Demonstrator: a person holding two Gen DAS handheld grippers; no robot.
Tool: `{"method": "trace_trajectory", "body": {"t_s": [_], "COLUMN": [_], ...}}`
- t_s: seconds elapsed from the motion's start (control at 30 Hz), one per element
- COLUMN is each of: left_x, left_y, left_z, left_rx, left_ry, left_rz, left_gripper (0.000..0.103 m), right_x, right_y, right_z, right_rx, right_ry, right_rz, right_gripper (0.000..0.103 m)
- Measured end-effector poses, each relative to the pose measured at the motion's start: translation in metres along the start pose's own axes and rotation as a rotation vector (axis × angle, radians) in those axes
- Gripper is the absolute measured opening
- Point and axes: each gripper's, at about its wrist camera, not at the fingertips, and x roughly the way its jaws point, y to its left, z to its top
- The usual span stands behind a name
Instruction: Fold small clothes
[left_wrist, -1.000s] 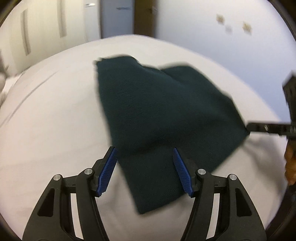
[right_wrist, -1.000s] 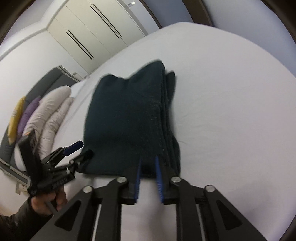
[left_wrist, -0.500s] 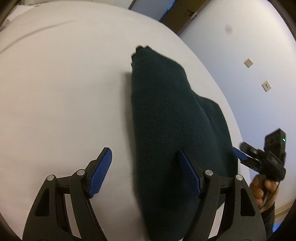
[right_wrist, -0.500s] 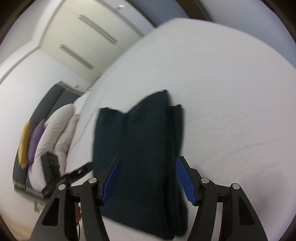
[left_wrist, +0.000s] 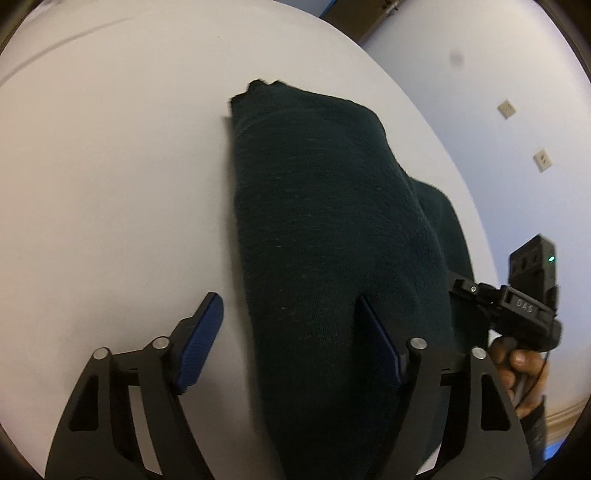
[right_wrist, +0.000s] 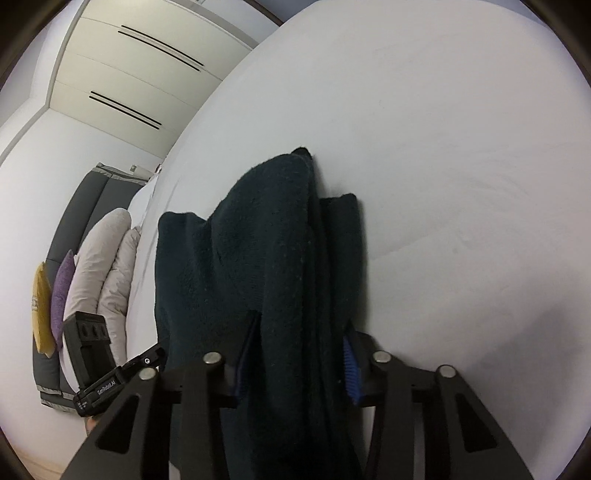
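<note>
Dark green knitted garment (left_wrist: 332, 236), folded into a thick stack, lies on the white bed sheet (left_wrist: 110, 184), running from 6 toward 12 o'clock in both views. My left gripper (left_wrist: 291, 332) is wide open, gripping nothing: left blue pad over bare sheet, right pad over the knit. My right gripper (right_wrist: 299, 354) straddles the near end of the stack, jaws spread around it; I cannot tell if the pads press it. Grey, purple and yellow pillows (right_wrist: 92, 266) at 9 o'clock, white wardrobe (right_wrist: 129, 74) at 11. Wall sockets (left_wrist: 543, 162) at 2 o'clock.
</note>
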Motion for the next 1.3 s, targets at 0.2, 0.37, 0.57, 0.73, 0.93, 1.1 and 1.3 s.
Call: {"method": "trace_trajectory", "body": {"t_s": [0.2, 0.37, 0.57, 0.73, 0.93, 1.1, 1.3], "left_x": [0.002, -0.018, -0.077, -0.167, -0.260, -0.290, -0.254], "left_y": [-0.006, -0.011, -0.022, -0.030, -0.016, 0.013, 0.060], "left_z": [-0.006, -0.010, -0.036, -0.079, -0.150, -0.194, -0.210], "left_rx": [-0.021, -0.044, -0.025, 0.023, 0.058, 0.036, -0.039], "left_ry": [-0.004, 0.000, -0.060, -0.179, -0.255, -0.270, -0.220], "left_rz": [-0.046, -0.073, -0.077, -0.080, -0.041, 0.007, 0.009], "left_gripper": [0.052, 0.035, 0.032, 0.031, 0.032, 0.032, 0.032], "right_x": [0.002, -0.007, -0.045, -0.084, -0.115, -0.099, -0.045], "right_y": [-0.006, 0.013, 0.083, 0.147, 0.207, 0.226, 0.211], "right_z": [-0.006, -0.012, -0.030, -0.075, -0.154, -0.208, -0.226], "right_rx": [0.012, -0.015, -0.165, -0.262, -0.320, -0.347, -0.276], "right_ry": [-0.027, -0.060, -0.095, -0.124, -0.135, -0.093, -0.040], "right_rz": [0.039, -0.001, -0.073, -0.054, 0.063, 0.105, 0.116], "right_gripper": [0.032, 0.026, 0.024, 0.024, 0.024, 0.024, 0.024]}}
